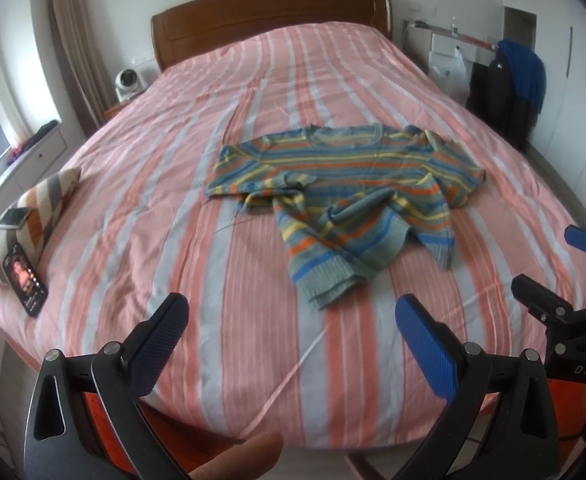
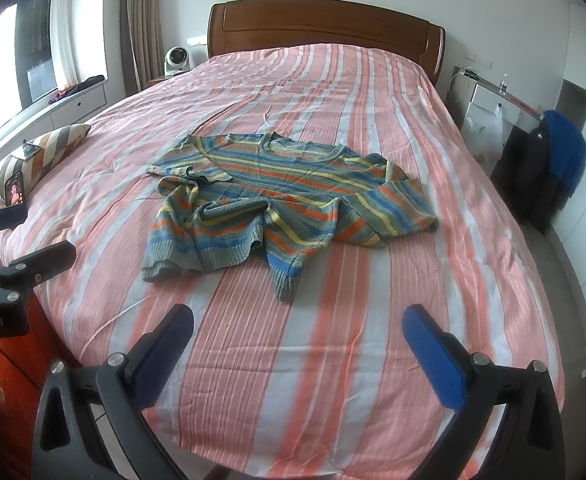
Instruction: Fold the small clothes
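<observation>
A small striped knit sweater [image 1: 345,184] in blue, orange, yellow and grey-green lies rumpled on the bed, neck toward the headboard, sleeves and hem bunched toward me. It also shows in the right wrist view [image 2: 281,200]. My left gripper [image 1: 293,320] is open and empty, above the bed's near edge, short of the sweater's hem. My right gripper [image 2: 297,332] is open and empty, also short of the sweater. The right gripper shows at the right edge of the left wrist view [image 1: 553,268]; the left gripper shows at the left edge of the right wrist view [image 2: 37,236].
The bed [image 1: 173,200] has a pink, white and grey striped cover and a wooden headboard [image 1: 269,16]. A striped pillow [image 1: 33,216] with two phones lies at the bed's left edge. A chair with dark and blue clothes [image 1: 509,80] stands to the right.
</observation>
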### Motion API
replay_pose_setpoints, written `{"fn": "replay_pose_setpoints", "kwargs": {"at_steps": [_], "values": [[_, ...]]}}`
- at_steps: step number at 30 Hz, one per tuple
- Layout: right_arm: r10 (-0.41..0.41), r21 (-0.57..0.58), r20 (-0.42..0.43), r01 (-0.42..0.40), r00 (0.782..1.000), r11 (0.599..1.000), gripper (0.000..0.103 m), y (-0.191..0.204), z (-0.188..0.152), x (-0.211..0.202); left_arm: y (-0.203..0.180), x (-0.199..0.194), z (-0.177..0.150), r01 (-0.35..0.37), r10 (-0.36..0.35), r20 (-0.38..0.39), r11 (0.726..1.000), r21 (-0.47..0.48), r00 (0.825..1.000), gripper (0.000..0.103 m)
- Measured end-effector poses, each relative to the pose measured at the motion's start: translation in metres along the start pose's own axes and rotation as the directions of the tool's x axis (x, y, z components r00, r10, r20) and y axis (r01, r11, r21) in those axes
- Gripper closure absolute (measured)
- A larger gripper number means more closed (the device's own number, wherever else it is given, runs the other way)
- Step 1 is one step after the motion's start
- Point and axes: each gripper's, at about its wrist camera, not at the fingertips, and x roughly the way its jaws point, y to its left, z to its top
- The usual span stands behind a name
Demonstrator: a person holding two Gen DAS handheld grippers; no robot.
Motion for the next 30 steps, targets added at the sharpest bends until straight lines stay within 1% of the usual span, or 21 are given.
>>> {"fn": "replay_pose_setpoints", "kwargs": {"at_steps": [13, 30], "values": [[0.001, 0.000, -0.008, -0.001, 1.000, 1.000, 0.000, 0.0031, -0.0028, 0.0036, 0.0054, 0.0064, -0.0019, 0.001, -0.001, -0.015, 1.000, -0.003, 1.000, 0.000], [-0.001, 0.000, -0.010, 0.001, 1.000, 1.000, 0.000, 0.0016, -0.0024, 0.0049, 0.0016, 0.0075, -0.0020, -0.003, 0.003, -0.015, 1.000, -0.002, 1.000, 0.000]]}}
